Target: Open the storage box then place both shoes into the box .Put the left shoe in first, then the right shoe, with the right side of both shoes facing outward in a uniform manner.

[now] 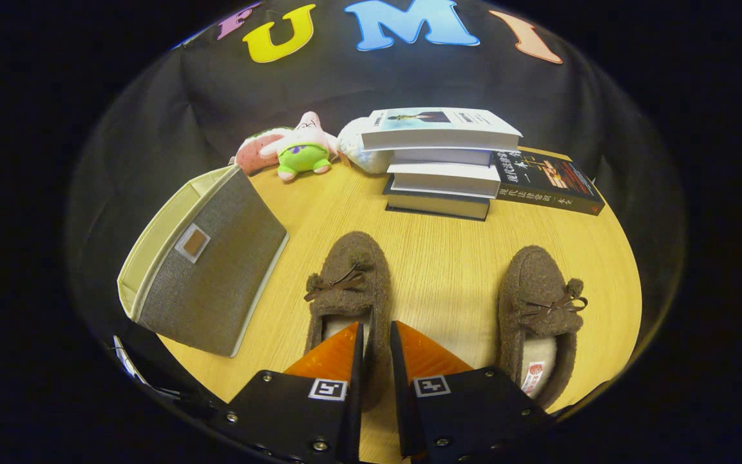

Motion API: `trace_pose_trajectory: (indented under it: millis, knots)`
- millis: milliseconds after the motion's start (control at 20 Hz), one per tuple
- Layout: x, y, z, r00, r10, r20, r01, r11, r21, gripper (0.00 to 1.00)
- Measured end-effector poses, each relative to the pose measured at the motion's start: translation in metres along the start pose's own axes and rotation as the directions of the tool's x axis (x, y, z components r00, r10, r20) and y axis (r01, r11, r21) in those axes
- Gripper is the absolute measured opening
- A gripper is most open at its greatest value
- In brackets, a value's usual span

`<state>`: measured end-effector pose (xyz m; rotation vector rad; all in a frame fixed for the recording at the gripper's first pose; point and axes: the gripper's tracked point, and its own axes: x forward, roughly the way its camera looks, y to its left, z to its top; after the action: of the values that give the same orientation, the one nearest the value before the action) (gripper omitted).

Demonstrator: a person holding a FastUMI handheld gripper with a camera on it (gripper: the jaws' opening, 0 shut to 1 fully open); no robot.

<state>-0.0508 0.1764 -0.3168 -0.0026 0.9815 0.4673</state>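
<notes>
One wall of the left shoe (345, 290) sits pinched between the gripper (376, 338) fingers (a thin hold); lifted, it may twist and snag the storage box (216, 258) rim.

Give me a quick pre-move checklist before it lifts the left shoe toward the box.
1. Gripper pinching the side wall of the left shoe: cannot tell, fingers nearly closed around it.
2. Storage box open: ok, lid flipped back, opening turned away.
3. Box interior free: cannot tell, hidden.
4. Right shoe clear of the lift: ok, apart on the table.
5. Stacked books off the path: ok, beyond the shoes.
</notes>
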Motion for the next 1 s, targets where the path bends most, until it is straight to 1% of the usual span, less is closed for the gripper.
trace_pose_trajectory:
  millis: [150, 300, 350, 450, 500, 550, 600, 650, 800, 1000]
  knots:
    - [0.021, -0.004, -0.003, 0.999, -0.006, -0.033, 0.006, 1.0, -0.022, 0.23]
    - [0.043, -0.009, -0.002, 0.996, -0.042, -0.073, 0.038, 0.998, -0.044, 0.23]
    - [0.048, -0.009, -0.003, 0.994, -0.05, -0.094, 0.047, 0.998, -0.041, 0.23]
    - [0.055, -0.008, -0.006, 0.992, -0.042, -0.121, 0.039, 0.999, -0.026, 0.23]
    - [0.053, -0.009, -0.004, 0.992, -0.045, -0.12, 0.043, 0.999, -0.018, 0.19]
    - [0.052, -0.009, -0.003, 0.991, -0.05, -0.121, 0.049, 0.999, -0.012, 0.06]
    - [0.05, -0.011, -0.003, 0.991, -0.059, -0.118, 0.059, 0.998, 0.001, 0.06]
    - [0.047, -0.011, -0.003, 0.99, -0.069, -0.123, 0.07, 0.998, 0.004, 0.0]
    - [0.032, -0.004, 0.008, 0.989, -0.086, -0.12, 0.089, 0.996, 0.026, 0.0]
    - [0.002, 0.019, 0.04, 0.996, -0.047, -0.074, 0.055, 0.994, 0.1, 0.0]
